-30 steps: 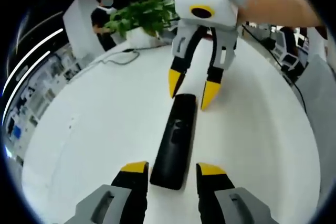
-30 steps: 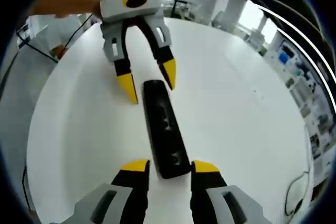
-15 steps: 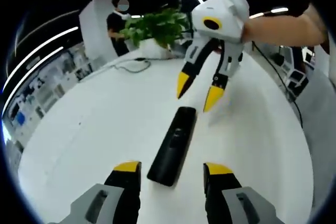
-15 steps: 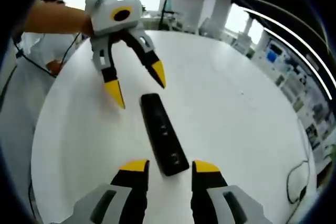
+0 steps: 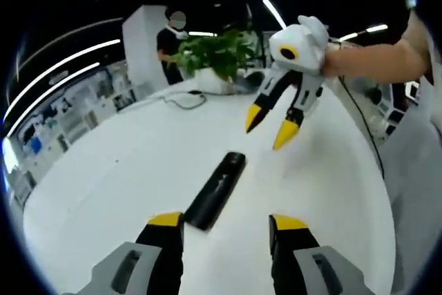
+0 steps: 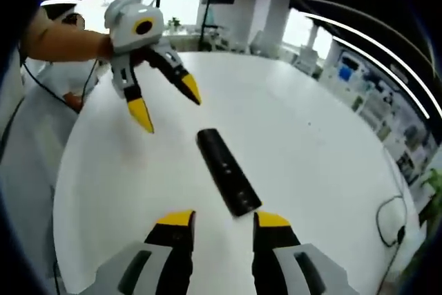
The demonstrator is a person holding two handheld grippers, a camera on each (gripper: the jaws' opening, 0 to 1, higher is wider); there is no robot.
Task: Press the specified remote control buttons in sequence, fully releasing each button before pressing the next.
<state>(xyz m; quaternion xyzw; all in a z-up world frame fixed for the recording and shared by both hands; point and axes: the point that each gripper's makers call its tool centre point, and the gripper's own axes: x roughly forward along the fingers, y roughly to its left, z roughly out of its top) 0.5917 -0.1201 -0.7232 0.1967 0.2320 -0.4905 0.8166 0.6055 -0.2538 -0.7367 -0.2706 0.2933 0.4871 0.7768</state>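
The black remote control (image 5: 215,191) (image 6: 228,181) is lying flat on the white tabletop (image 5: 124,170) (image 6: 318,170), between the two claws and touching neither. The left claw (image 5: 226,220) (image 6: 164,106) is hovering just above the remote's near end in the left gripper view, its yellow-tipped jaws spread wide and holding nothing. The right claw (image 6: 221,218) (image 5: 268,126) is hanging in the air near the opposite end, jaws likewise gaping and empty. A potted plant (image 5: 214,53) and a black cable (image 5: 181,98) are sitting at the tabletop's far edge.
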